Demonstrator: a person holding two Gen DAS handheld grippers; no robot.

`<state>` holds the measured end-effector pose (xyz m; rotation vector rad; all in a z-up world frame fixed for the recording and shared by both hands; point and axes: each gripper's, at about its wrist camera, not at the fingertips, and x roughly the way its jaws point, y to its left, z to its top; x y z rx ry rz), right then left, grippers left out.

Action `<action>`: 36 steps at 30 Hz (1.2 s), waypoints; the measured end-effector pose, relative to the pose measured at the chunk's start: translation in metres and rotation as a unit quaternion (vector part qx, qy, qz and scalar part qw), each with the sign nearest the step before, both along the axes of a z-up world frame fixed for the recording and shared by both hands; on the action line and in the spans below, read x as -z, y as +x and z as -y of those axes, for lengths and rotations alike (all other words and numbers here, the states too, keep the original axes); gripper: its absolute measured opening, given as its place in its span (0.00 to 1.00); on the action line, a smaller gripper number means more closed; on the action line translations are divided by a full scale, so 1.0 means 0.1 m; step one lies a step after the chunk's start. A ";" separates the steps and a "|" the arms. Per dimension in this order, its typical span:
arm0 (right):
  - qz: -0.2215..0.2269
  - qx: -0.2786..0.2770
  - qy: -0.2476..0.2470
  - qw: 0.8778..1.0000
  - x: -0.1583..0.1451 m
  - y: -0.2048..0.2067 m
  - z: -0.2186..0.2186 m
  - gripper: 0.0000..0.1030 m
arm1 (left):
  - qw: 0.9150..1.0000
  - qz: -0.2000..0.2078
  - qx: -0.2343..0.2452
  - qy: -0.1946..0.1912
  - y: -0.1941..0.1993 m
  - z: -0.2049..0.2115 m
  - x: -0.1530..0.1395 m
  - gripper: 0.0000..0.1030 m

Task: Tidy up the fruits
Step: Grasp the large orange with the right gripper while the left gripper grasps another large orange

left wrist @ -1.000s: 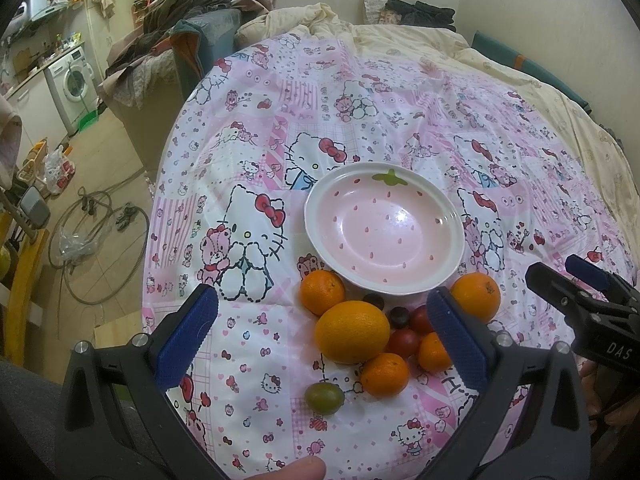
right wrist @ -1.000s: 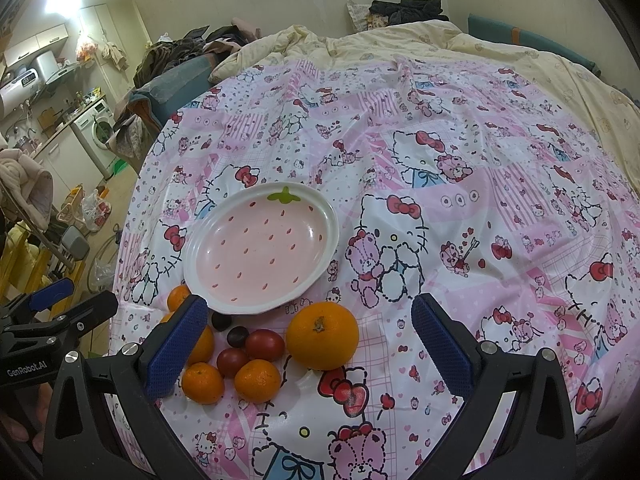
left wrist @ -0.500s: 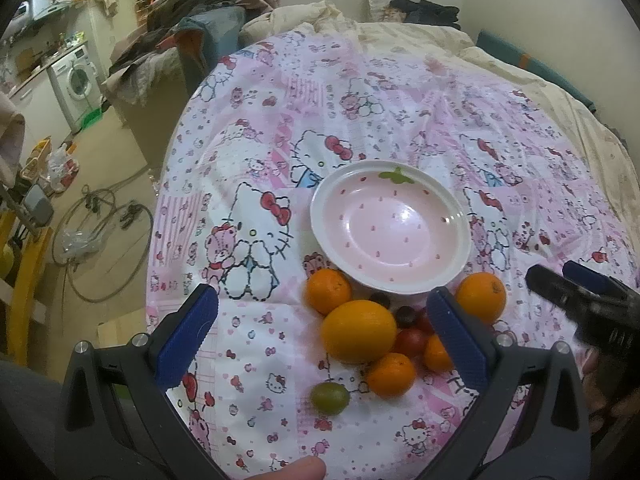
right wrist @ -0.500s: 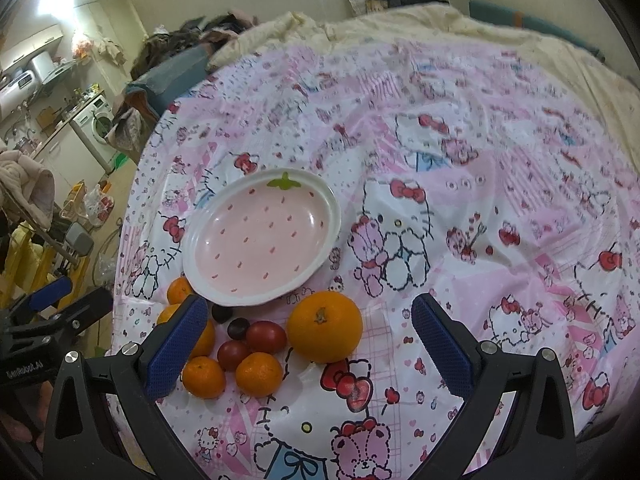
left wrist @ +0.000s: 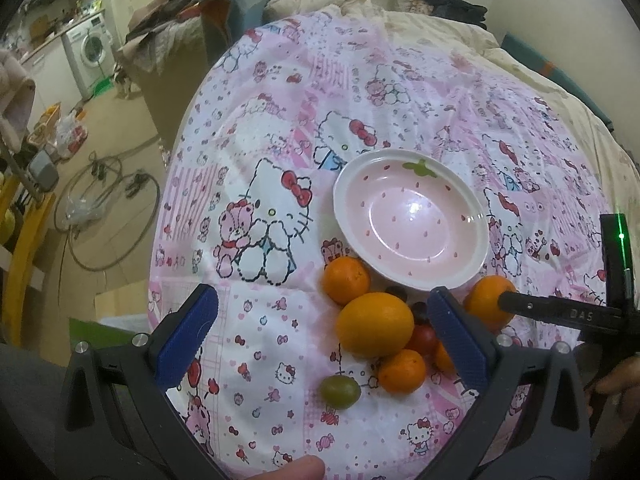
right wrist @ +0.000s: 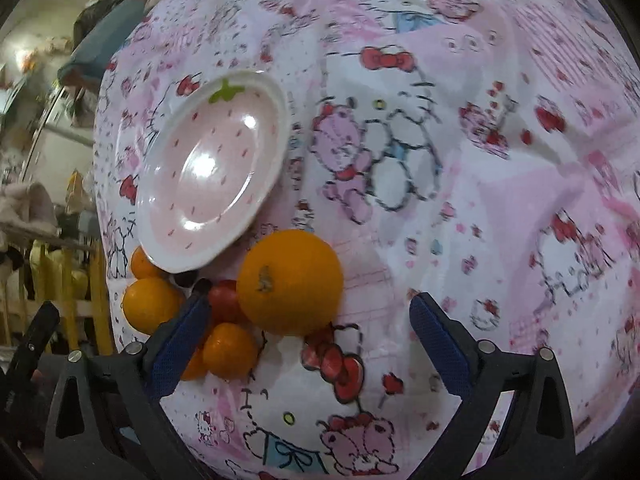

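A pink strawberry-pattern plate (left wrist: 472,268) (right wrist: 276,92) lies empty on the Hello Kitty cloth. Fruit is heaped at its near rim: a big orange (left wrist: 374,324) (right wrist: 290,280), several small tangerines (left wrist: 346,280) (right wrist: 230,350), red cherry tomatoes (left wrist: 424,338) (right wrist: 224,300), dark grapes (left wrist: 396,291) and a green grape (left wrist: 339,390). My left gripper (left wrist: 320,336) is open and empty above the cloth, the heap between its fingers. My right gripper (right wrist: 310,344) is open and empty, low over the big orange; it shows at the right in the left wrist view (left wrist: 560,312).
The cloth (left wrist: 280,128) covers a round table that drops off at the left to a floor with cables (left wrist: 108,216). A washing machine (left wrist: 90,52) and piled clothes (left wrist: 192,8) stand at the back left. Bedding (left wrist: 440,28) lies beyond the table.
My right gripper has dropped down and forward toward the big orange, tilting its view. My left gripper has shifted slightly left and closer. No fruit has moved.
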<state>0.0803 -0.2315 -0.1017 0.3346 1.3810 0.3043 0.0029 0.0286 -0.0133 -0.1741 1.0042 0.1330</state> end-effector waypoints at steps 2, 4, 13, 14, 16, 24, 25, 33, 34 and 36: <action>0.004 -0.010 -0.002 1.000 0.01 0.05 -0.06 0.90 | 1.000 -0.003 -0.005 -0.002 0.00 -0.02 0.01 1.00; 0.006 -0.018 -0.016 1.000 0.05 0.09 -0.12 0.86 | 1.000 -0.005 -0.009 -0.007 0.00 -0.05 0.01 1.00; -0.007 -0.038 -0.012 0.999 0.14 0.13 -0.18 0.62 | 1.000 -0.011 -0.016 -0.011 0.02 -0.07 0.04 1.00; -0.005 -0.040 -0.013 0.999 0.13 0.13 -0.19 0.61 | 1.000 -0.011 -0.015 -0.011 0.03 -0.07 0.04 1.00; -0.003 -0.040 -0.012 0.999 0.13 0.13 -0.20 0.61 | 1.000 -0.011 -0.014 -0.009 0.03 -0.06 0.04 1.00; -0.002 -0.036 -0.004 0.999 0.11 0.12 -0.18 0.60 | 1.000 -0.018 -0.013 -0.007 0.05 -0.07 0.08 1.00; -0.001 -0.035 -0.004 0.999 0.10 0.12 -0.17 0.60 | 1.000 -0.026 -0.005 -0.007 0.07 -0.05 0.11 1.00; 0.012 -0.007 0.009 1.000 -0.01 0.07 0.02 0.60 | 0.992 -0.110 0.043 -0.038 0.23 0.28 0.51 0.93; 0.013 -0.004 0.012 1.000 -0.03 0.06 0.05 0.60 | 0.992 -0.115 0.046 -0.037 0.26 0.32 0.54 0.91; 0.014 0.000 0.017 1.000 -0.05 0.05 0.08 0.60 | 0.991 -0.122 0.049 -0.032 0.29 0.39 0.60 0.87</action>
